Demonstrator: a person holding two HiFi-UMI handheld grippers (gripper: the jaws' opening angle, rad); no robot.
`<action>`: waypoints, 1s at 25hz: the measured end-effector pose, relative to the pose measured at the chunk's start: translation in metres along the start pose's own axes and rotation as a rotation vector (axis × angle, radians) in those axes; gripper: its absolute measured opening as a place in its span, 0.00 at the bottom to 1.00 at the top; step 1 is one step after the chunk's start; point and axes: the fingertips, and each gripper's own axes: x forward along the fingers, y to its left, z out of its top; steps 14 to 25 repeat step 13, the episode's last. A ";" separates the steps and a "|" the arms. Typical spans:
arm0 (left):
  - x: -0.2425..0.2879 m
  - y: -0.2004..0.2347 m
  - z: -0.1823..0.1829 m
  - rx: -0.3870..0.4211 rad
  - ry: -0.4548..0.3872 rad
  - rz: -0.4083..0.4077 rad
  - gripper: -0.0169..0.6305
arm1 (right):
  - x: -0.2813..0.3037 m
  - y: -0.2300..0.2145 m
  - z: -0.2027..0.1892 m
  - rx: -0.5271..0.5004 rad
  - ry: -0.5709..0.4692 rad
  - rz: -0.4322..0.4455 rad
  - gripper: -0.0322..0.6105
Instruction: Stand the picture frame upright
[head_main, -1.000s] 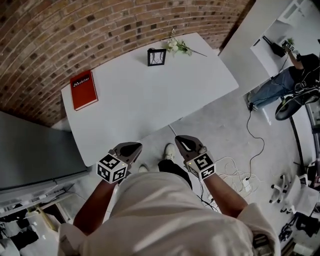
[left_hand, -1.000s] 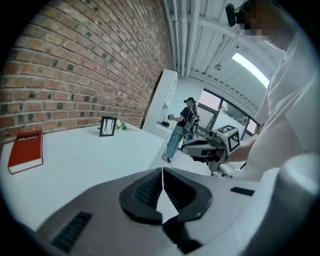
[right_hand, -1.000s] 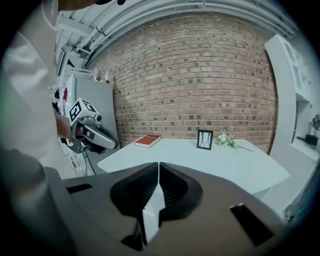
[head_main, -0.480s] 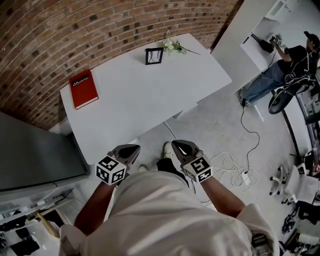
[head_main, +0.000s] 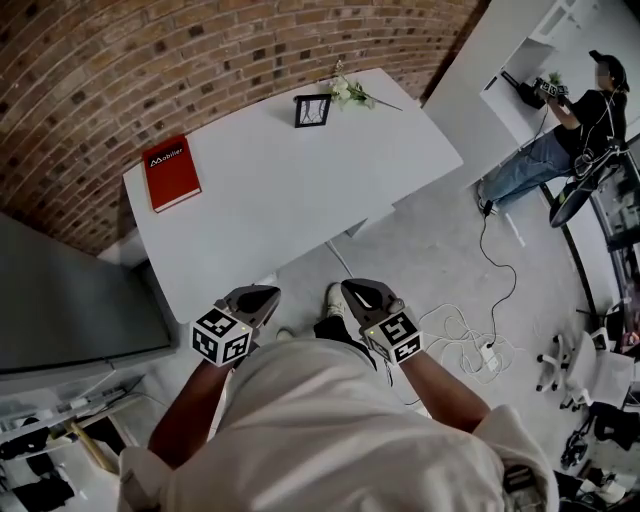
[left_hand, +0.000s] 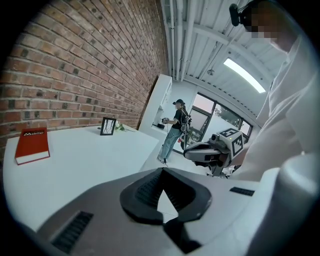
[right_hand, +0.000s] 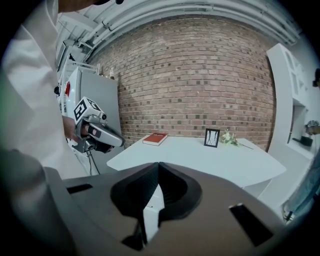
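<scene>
two jaws on the left gripper (head_main: 262, 293) have just pressed together on nothing; the right gripper (head_main: 360, 290) is pressed together and empty too; both hang near the person's body, away from the white table (head_main: 270, 200); the picture frame (head_main: 312, 110) still stands upright at its far end, beside the flowers (head_main: 350, 92); the job looks done

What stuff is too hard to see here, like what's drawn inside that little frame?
- Picture frame: the drawing inside it is too small to make out in every view.
- The frame's back support: hidden behind the frame itself, in the right gripper view.
- Flowers: too tiny in the head view to tell what kind.
</scene>
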 end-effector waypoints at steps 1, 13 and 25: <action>-0.001 0.000 -0.001 -0.001 0.000 0.001 0.02 | 0.000 0.001 0.001 -0.002 0.001 0.002 0.06; -0.015 0.012 -0.011 -0.027 -0.005 0.031 0.02 | 0.012 0.014 0.000 -0.024 0.015 0.025 0.06; -0.015 0.012 -0.011 -0.027 -0.005 0.031 0.02 | 0.012 0.014 0.000 -0.024 0.015 0.025 0.06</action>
